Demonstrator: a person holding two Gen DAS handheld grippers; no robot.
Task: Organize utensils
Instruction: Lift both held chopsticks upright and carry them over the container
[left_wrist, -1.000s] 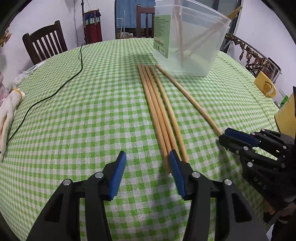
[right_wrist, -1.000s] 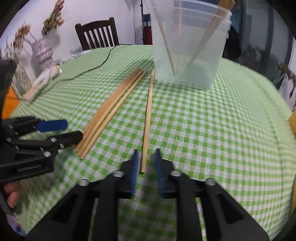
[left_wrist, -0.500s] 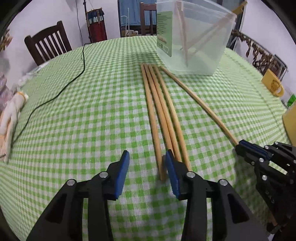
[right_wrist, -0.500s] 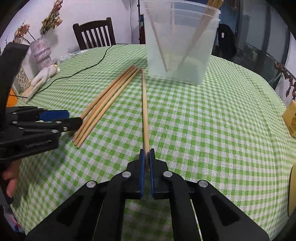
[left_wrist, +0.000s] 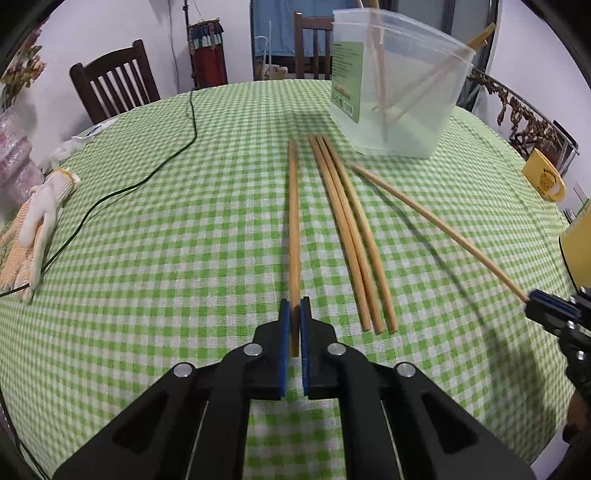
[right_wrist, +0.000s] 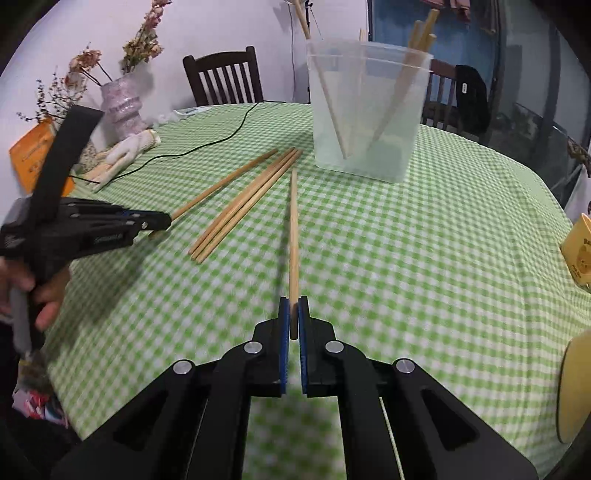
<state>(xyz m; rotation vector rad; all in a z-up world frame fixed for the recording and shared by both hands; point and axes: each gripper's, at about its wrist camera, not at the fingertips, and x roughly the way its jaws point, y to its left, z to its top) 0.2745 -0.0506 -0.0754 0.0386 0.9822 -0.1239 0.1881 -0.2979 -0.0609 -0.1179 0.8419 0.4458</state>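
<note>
Surface: a table under a green-and-white checked cloth (left_wrist: 184, 229), filling most of both views.
Room: white walls; a dark wooden chair (left_wrist: 114, 85) at the upper left of the left wrist view, a second chair (left_wrist: 312, 44) behind the tub at top centre; a blue curtain behind that.
Container: a clear plastic tub (left_wrist: 399, 96) at the upper right of the left wrist view, upright, with several chopsticks leaning inside.
Loose chopsticks: three chopsticks (left_wrist: 354, 236) lie side by side on the cloth, centre right, just short of the tub.
Left gripper (left_wrist: 294, 317): its jaws have just been closing and now pinch the near end of one chopstick (left_wrist: 293, 221), which points away toward the tub.
Right gripper (right_wrist: 294, 314): clamped narrow on the near end of another chopstick (right_wrist: 293, 229); in the left wrist view this stick runs diagonally from lower right.
Person: a hand (right_wrist: 33, 291) at the left edge of the right wrist view grips the left tool's handle.
Around: a white work glove (left_wrist: 40, 218) at left; a black cable (left_wrist: 147, 173) curving across the cloth; a vase of dried flowers (right_wrist: 118, 107); a yellow mug (left_wrist: 545, 179) at the right edge.
In the way: nothing lies between the held sticks and the tub.
</note>
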